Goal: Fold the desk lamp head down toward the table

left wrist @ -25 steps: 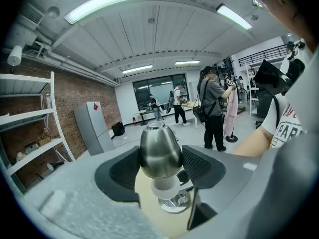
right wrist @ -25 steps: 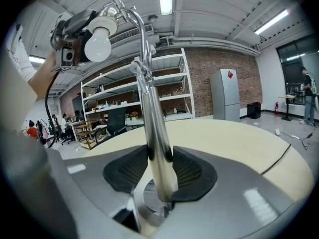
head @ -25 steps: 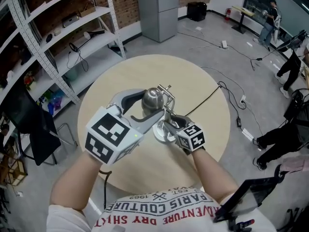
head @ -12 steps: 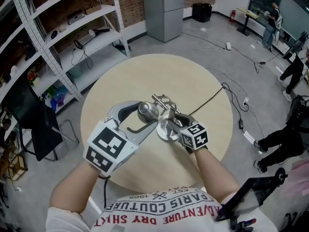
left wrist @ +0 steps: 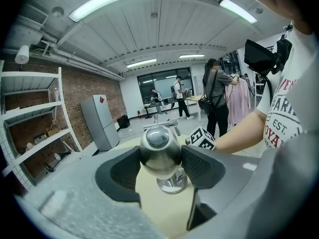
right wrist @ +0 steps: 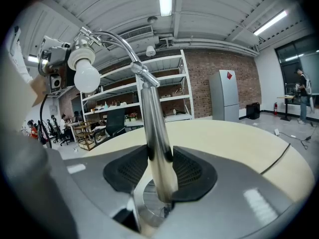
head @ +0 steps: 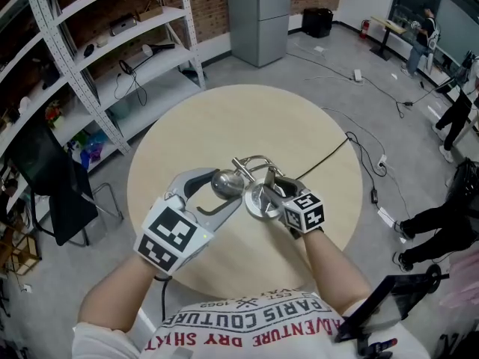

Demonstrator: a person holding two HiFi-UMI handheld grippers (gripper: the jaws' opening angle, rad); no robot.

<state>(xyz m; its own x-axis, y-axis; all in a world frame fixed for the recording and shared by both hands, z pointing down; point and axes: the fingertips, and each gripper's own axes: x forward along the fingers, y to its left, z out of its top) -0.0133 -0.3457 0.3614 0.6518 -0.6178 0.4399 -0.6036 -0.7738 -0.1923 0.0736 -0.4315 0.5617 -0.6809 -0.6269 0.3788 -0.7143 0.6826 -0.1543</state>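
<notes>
The chrome desk lamp stands near the front of the round table [head: 224, 118]. Its rounded lamp head [head: 224, 179] [left wrist: 159, 151] sits between the pads of my left gripper [head: 229, 191] [left wrist: 160, 166], which is shut on it from both sides. The head hangs low, just left of the round base [head: 258, 204] [left wrist: 172, 183]. My right gripper [head: 268, 194] [right wrist: 160, 171] is shut on the upright lamp post [right wrist: 154, 133] just above the base. In the right gripper view the curved arm arches over to the white bulb [right wrist: 87, 76].
The lamp's black cord [head: 322, 155] runs off the table's right edge to the floor. A metal shelf rack [head: 97, 58] stands at the left, a grey cabinet [head: 258, 13] at the back, a black chair [head: 52, 193] beside the table. People [head: 441, 215] stand at the right.
My left gripper has come down and forward with the lamp head in it, so the head now hangs lower beside the base. The right gripper has kept still on the post.
</notes>
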